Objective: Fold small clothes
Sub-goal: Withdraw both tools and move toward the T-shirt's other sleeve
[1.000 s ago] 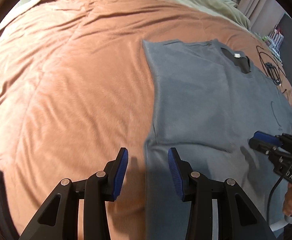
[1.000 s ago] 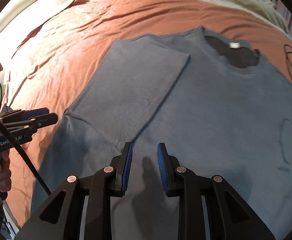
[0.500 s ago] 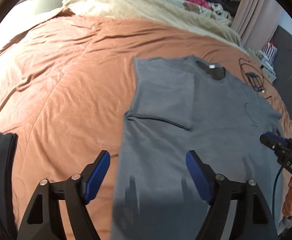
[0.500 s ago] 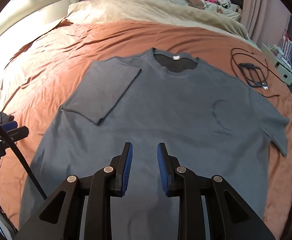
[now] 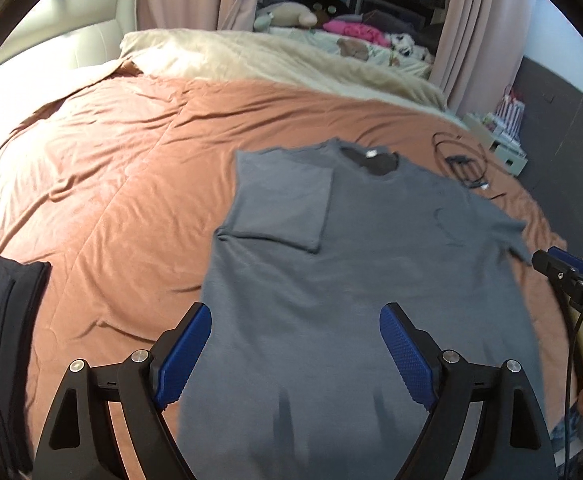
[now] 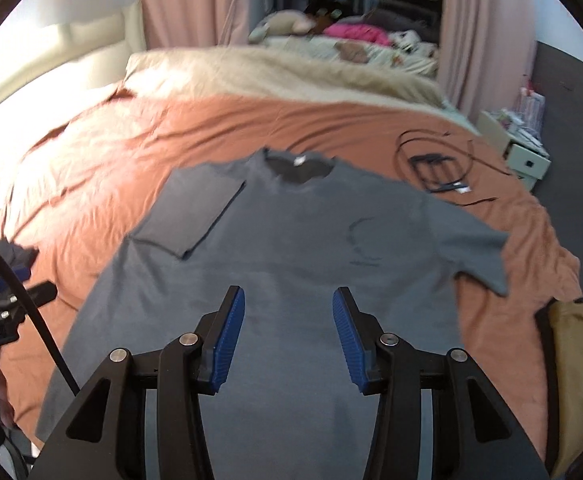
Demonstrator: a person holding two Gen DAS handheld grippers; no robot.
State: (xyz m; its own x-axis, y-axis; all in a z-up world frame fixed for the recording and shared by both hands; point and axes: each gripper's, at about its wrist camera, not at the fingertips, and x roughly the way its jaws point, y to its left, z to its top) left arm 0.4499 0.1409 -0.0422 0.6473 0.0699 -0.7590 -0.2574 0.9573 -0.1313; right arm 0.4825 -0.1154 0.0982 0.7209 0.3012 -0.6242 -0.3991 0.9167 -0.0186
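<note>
Grey t-shirt (image 5: 355,272): matt soft knit cloth. Rust bedspread (image 5: 111,200): smooth cloth, slight sheen, creased. Beige blanket (image 5: 275,60): fuzzy. Left gripper (image 5: 295,354): matt black plastic, blue ribbed pads (image 5: 183,356), shiny metal screws.

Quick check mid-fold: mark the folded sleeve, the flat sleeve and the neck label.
Folded sleeve (image 5: 283,204), left wrist view, middle of the flap.
Flat sleeve (image 6: 475,252), right wrist view, middle of the sleeve.
Neck label (image 6: 298,160), right wrist view, the white tag.
</note>
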